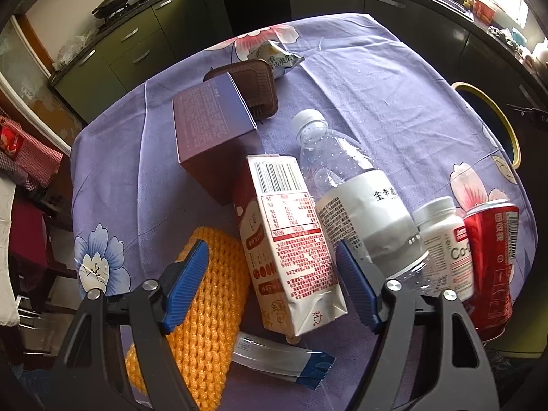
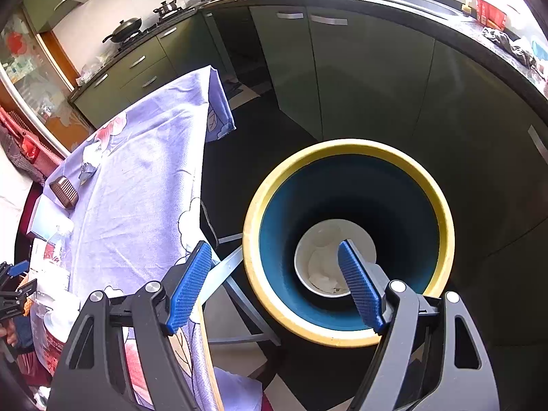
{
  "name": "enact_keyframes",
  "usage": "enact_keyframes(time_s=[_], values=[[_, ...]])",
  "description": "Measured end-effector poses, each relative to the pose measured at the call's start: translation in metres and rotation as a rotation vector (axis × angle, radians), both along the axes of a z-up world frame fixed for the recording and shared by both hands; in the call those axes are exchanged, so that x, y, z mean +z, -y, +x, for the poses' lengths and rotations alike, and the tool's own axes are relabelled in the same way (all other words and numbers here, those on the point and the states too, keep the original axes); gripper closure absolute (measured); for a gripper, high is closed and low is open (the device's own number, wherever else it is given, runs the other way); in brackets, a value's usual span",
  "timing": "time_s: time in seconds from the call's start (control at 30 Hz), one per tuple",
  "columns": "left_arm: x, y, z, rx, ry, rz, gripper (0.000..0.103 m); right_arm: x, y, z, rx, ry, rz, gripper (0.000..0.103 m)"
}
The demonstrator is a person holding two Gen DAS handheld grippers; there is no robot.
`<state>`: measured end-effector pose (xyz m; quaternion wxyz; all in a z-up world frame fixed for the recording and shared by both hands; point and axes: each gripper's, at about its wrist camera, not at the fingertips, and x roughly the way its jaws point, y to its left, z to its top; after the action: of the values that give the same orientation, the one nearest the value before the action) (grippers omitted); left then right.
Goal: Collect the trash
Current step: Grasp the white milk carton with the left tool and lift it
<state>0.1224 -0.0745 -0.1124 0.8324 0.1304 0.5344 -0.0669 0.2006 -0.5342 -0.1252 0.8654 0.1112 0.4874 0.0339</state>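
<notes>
My left hand-held gripper (image 1: 272, 287) hangs wide open around the milk carton (image 1: 286, 236) lying on the table (image 1: 376, 96), its jaws clear of both sides; I judge this the reach for the next piece, and closing squarely on the carton comes next. My right hand-held gripper (image 2: 275, 286) is spread wide and empty above the yellow-rimmed bin (image 2: 346, 337), a white cup (image 2: 334, 260) at its bottom. The bin's floor is dim, the wrapper (image 1: 281, 364) half hidden.

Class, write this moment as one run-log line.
left gripper: open, around milk carton | right gripper: open, empty, over bin | bin holds white cup
</notes>
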Motion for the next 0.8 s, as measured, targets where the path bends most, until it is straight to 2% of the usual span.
enact_keyframes(time_s=[0.27, 0.43, 0.6, 0.8], values=[[-0.007, 0.0, 0.002, -0.003, -0.013, 0.007, 0.032, -0.001, -0.001, 0.001, 0.004, -0.006, -0.001, 0.027], [-0.011, 0.003, 0.002, -0.013, -0.033, -0.004, 0.046, 0.0, -0.004, 0.002, 0.011, -0.007, 0.0, 0.027], [-0.014, 0.003, 0.002, -0.018, -0.049, -0.01, 0.065, 0.002, -0.004, 0.001, 0.012, -0.002, -0.001, 0.027], [-0.01, 0.005, -0.001, -0.032, -0.033, -0.019, 0.069, 0.002, -0.003, -0.001, 0.012, -0.003, 0.0, 0.027]])
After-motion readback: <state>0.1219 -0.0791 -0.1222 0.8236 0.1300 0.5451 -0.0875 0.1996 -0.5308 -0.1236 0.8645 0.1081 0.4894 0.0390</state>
